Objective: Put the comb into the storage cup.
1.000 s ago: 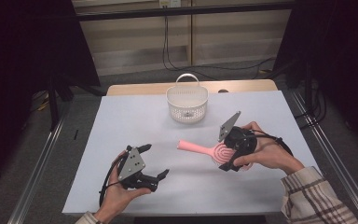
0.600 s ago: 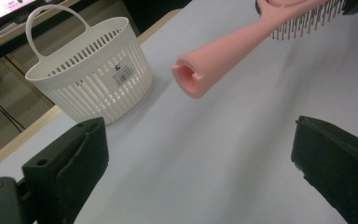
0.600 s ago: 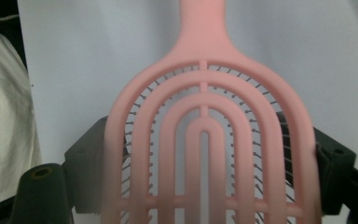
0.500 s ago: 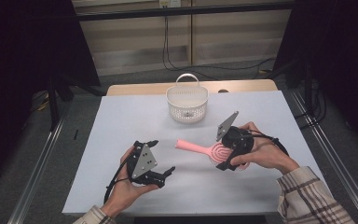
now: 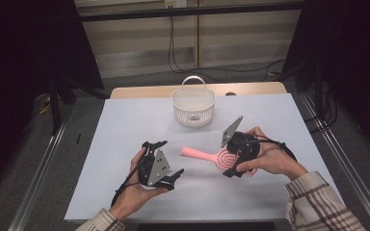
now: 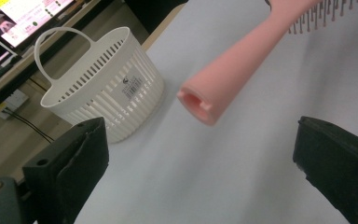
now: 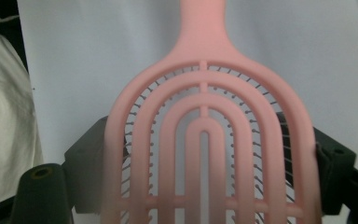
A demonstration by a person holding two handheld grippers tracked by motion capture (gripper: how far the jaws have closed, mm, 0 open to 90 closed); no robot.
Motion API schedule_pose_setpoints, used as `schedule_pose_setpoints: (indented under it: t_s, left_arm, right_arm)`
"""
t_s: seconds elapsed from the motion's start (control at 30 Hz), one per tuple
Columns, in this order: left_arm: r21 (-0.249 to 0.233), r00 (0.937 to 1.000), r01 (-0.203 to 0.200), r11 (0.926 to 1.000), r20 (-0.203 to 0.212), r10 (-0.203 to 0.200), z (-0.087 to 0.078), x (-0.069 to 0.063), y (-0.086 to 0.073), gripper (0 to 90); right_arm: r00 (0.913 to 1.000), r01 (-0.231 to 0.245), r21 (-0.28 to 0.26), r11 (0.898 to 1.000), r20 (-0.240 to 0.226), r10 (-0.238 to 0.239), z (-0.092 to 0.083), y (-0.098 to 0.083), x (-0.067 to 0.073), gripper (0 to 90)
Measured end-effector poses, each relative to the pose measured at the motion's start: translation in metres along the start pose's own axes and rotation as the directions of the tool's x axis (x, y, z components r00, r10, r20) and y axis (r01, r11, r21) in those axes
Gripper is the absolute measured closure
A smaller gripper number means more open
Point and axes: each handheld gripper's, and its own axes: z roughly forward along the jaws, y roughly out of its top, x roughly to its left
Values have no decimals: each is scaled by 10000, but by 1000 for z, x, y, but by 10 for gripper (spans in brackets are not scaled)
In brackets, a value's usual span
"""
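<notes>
Your right gripper (image 5: 232, 166) clamps the head of the pink hairbrush (image 5: 207, 155) near the table's (image 5: 125, 125) middle, its handle pointing toward your left gripper (image 5: 166, 161), whose jaws stand open just short of it. The white basket (image 5: 193, 107) sits by the far edge.

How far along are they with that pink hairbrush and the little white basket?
Done: the right claw has the pink hairbrush clamped by its head, lifted off the table. In hand: the left claw, jaws open, faces the handle end, not yet touching it, likely for a handover. Left: the white basket sits apart from the brush, which probably belongs inside it.
</notes>
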Motion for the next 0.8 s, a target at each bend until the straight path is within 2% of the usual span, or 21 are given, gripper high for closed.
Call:
schedule_pose_setpoints:
  t_s: [0.1,0.2,0.3,0.4,0.43,0.6,0.73,0.77,0.8]
  left_arm:
    - [-43,9998,-195,9998,-47,195,1,-1,2,50]
    - [113,9969,-718,9974,-329,721,2,-3,4,47]
    - [184,9954,-863,9961,-397,870,4,-5,5,48]
    - [343,9913,-1149,9928,-614,1168,5,-5,6,50]
    - [505,9893,-1224,9912,-731,1259,5,-5,7,57]
    - [650,9783,-1796,9816,-926,1851,8,-9,10,51]
    - [806,9726,-1988,9767,-1064,2068,11,-12,12,46]
    - [858,9688,-2125,9734,-1116,2214,12,-13,13,46]
    - [989,9624,-2333,9674,-1191,2443,12,-14,13,48]
  right_arm:
    - [10000,76,85,9999,19,-76,1,4,2,196]
    - [9999,161,148,9998,49,-162,2,7,3,196]
    - [9997,220,193,9996,97,-222,3,9,4,197]
    - [9998,187,238,9995,25,-188,4,11,5,196]
    - [9997,245,248,9994,56,-247,4,12,5,196]
    - [9998,183,262,9995,94,-186,5,16,5,196]
    - [9997,220,310,9993,52,-222,6,18,7,197]
    - [9997,240,278,9993,90,-243,7,19,7,197]
    - [9997,253,312,9992,67,-255,7,19,6,196]
